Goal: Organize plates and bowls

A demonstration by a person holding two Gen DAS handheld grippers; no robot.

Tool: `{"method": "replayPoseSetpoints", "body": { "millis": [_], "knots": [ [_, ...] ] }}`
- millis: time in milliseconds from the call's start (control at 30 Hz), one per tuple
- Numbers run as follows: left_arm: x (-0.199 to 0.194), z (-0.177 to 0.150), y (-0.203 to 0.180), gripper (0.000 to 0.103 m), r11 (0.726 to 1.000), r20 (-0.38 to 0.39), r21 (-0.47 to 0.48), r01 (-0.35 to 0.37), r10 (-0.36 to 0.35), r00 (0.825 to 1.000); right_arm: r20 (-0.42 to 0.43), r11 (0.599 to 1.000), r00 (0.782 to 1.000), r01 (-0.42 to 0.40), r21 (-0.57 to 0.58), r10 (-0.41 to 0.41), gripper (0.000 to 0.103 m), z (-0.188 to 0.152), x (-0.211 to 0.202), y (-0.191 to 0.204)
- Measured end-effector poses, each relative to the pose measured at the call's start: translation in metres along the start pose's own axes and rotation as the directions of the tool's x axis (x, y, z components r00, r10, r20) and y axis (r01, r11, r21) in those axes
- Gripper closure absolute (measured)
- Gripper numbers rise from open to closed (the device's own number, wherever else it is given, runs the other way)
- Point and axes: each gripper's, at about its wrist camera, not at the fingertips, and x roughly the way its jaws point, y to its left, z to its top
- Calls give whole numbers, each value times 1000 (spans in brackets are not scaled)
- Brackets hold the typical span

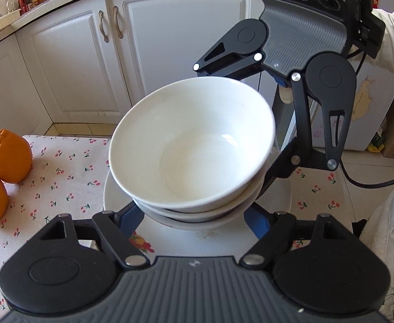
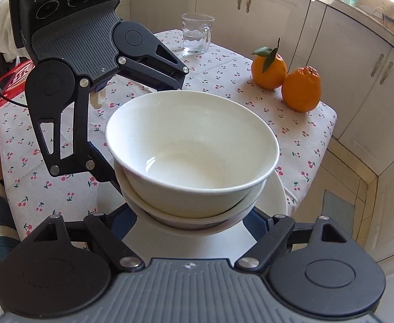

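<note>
Left claw (image 1: 194, 215), right claw (image 2: 197, 215) opposed, spread around stacked bowls (image 1: 191, 145).

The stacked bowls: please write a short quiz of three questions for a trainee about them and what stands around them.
1. True or false: the top bowl holds food.
2. How many oranges stand on the cherry-print tablecloth? A) one B) two C) three
3. Fill in: the nested bowls sit on a white ____.

Key: 1 false, it is empty. 2 B. 3 plate. The left gripper and right gripper flank the lower bowl from opposite sides.
</note>
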Motion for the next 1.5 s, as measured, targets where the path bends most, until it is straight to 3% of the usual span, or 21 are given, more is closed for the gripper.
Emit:
{"method": "replayPoseSetpoints", "body": {
  "millis": [500, 600, 633, 700, 833, 900, 1000, 1067, 1133, 1300, 1433, 1500],
  "knots": [
    [-2, -2, -4, 22, 1000, 13, 4, -30, 30, 999, 5, 999, 1000, -7, 36, 7, 14, -3, 3, -3],
    [-8, -4, -8, 13, 998, 35, 1, -66, 66, 997, 14, 998, 1000, -9, 61, 8, 12, -3, 2, -4],
    [-12, -5, -8, 10, 997, 47, -8, -82, 82, 996, 25, 998, 1000, -4, 68, 2, 6, -3, 0, -3],
    [-19, -9, -11, 9, 993, 67, -34, -113, 115, 991, 45, 997, 999, 23, 78, -27, 0, -4, -5, 0],
    [-41, -22, -26, 7, 974, 106, -98, -206, 216, 971, 77, 987, 995, 49, 151, -61, 0, -7, -19, 7],
    [-55, -28, -38, 4, 955, 134, -143, -258, 277, 952, 83, 978, 992, 79, 193, -97, 0, -9, -27, 14],
    [-74, -37, -55, 0, 931, 180, -236, -277, 323, 929, 93, 950, 981, 141, 279, -173, 0, -13, -39, 30],
    [-84, -41, -68, 0, 908, 207, -297, -296, 364, 908, 73, 906, 966, 205, 370, -248, 0, -17, -44, 42],
    [-93, -45, -84, 0, 871, 236, -362, -331, 430, 872, 46, 843, 938, 288, 454, -345, 0, -21, -48, 56],
    [-117, -45, -124, 1, 711, 202, -512, -481, 644, 738, -27, 661, 846, 436, 611, -533, 0, -32, -56, 101],
    [-130, -36, -143, 1, 584, 79, -562, -586, 743, 664, -30, 573, 796, 461, 678, -604, 0, -33, -74, 130],
    [-135, -34, -150, 0, 545, 48, -572, -613, 768, 638, -22, 555, 765, 487, 674, -643, 0, -31, -85, 144]
  ]
}}
